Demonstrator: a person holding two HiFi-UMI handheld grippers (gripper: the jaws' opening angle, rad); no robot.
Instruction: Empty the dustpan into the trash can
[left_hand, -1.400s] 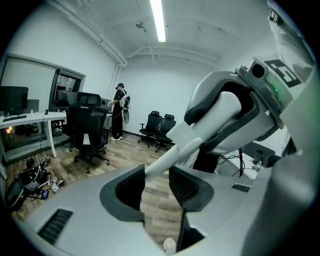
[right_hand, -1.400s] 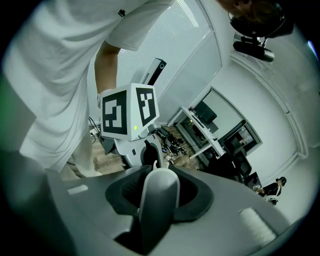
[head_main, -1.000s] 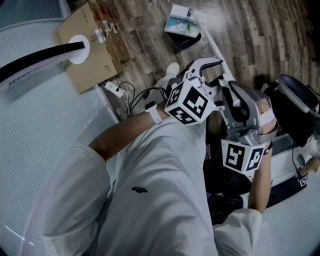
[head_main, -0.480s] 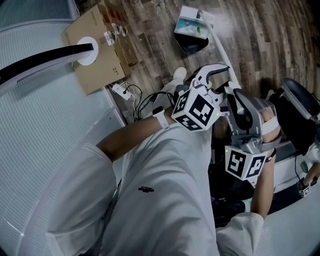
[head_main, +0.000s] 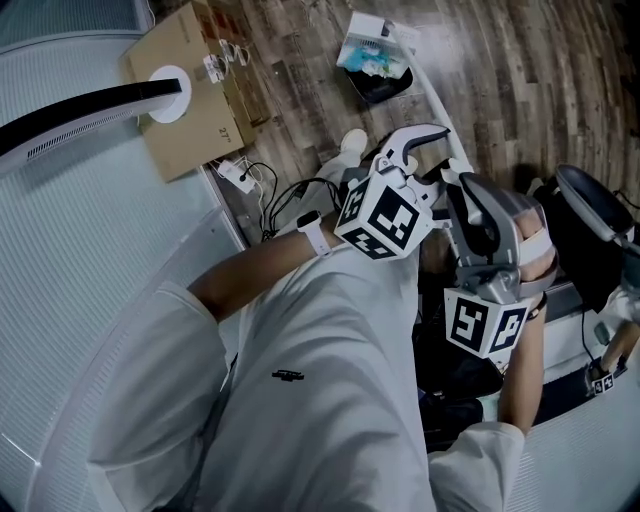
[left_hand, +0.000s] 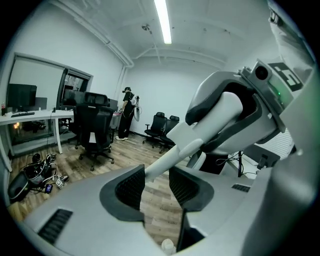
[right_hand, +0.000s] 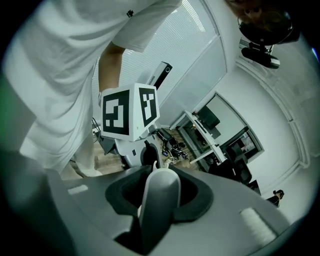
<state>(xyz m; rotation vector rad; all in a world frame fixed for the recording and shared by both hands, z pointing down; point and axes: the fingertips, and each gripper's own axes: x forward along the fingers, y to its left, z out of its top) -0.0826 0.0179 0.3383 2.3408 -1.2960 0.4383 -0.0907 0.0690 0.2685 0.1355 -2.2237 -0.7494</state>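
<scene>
Below you in the head view, note a wood-plank floor (head_main: 300, 60) carrying a cardboard box (head_main: 195, 95) and loose cables (head_main: 280, 195). Locate the dustpan (head_main: 375, 65) over that floor, ahead of both grippers; pale scraps lie inside it. You cannot tell whether it touches the planks. Its white handle (head_main: 425, 95) runs back to the left gripper (head_main: 420, 140), then to the right gripper (head_main: 458, 180) just behind.

Left gripper view: your left jaws are closed on the handle (left_hand: 167, 160), which passes between the ribbed pads and continues up into the right gripper. Behind it lies an office with plank flooring, black office chairs (left_hand: 92, 135), a desk (left_hand: 30, 117) and a ceiling light (left_hand: 162, 20).

Right gripper view: your right jaws are clamped on the rounded grey-white upper end of the handle (right_hand: 160, 200). Beyond it you see the marker cube (right_hand: 130, 112) of the left gripper
</scene>
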